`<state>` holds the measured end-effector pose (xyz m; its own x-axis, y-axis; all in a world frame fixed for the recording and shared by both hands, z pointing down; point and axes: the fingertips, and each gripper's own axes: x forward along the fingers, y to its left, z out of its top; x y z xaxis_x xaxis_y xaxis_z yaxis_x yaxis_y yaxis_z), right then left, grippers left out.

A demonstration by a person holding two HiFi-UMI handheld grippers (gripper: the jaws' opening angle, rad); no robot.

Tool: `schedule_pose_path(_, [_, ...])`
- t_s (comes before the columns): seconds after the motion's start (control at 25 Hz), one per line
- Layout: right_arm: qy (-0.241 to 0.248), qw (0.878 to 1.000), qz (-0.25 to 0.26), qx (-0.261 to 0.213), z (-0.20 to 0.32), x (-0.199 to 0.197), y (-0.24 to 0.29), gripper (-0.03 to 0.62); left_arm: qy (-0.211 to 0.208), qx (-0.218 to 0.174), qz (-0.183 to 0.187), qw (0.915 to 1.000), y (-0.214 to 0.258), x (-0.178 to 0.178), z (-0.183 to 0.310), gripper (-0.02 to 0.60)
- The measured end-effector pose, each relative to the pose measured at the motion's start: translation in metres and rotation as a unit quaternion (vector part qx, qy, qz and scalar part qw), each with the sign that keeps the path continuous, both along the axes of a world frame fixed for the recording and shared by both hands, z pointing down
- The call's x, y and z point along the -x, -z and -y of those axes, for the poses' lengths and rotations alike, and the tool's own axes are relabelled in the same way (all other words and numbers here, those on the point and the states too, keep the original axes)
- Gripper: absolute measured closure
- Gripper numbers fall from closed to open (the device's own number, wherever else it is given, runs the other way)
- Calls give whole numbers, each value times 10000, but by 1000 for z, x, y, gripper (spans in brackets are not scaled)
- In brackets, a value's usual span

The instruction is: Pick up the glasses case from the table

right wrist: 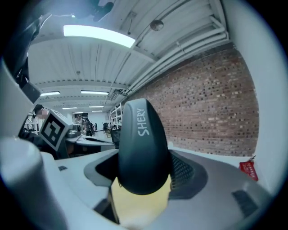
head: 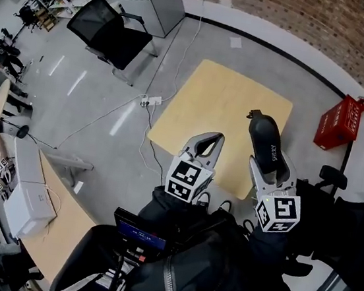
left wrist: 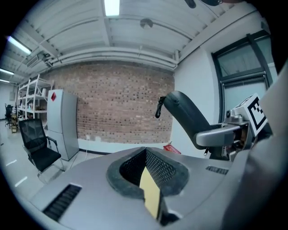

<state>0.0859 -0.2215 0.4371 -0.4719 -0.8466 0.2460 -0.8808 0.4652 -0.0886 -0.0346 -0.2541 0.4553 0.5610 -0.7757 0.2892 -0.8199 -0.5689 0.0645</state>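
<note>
While right tongs [right wrist: 143,176] clamp glasses case [right wrist: 142,148], lettered SHERY

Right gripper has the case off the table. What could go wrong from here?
1. The right gripper clamps the glasses case near one end. Most of its smooth, rounded shell sticks out past the jaws, so it may pivot or slip out.
2. The left gripper, shut and empty, sits close beside the case above the table. A sideways swing of either gripper could knock the case loose.
</note>
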Motion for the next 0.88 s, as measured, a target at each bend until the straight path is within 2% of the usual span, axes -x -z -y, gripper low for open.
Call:
schedule_pose_path(0.16, [-41, 9987, 17, -501, -5, -1, 40, 263, 44, -378, -118, 9992, 33, 1, 5, 581])
schedule_pose_path(0.48, [-196, 9940, -114, -1071, -7, -9, 76, 263, 19, -896, -240, 9957, 74, -8, 8, 581])
schedule_pose_path(0.88, [-243, 9863, 269, -1611, 2, -17, 108, 263, 116, -1418, -303, 9894, 107, -4, 15, 581])
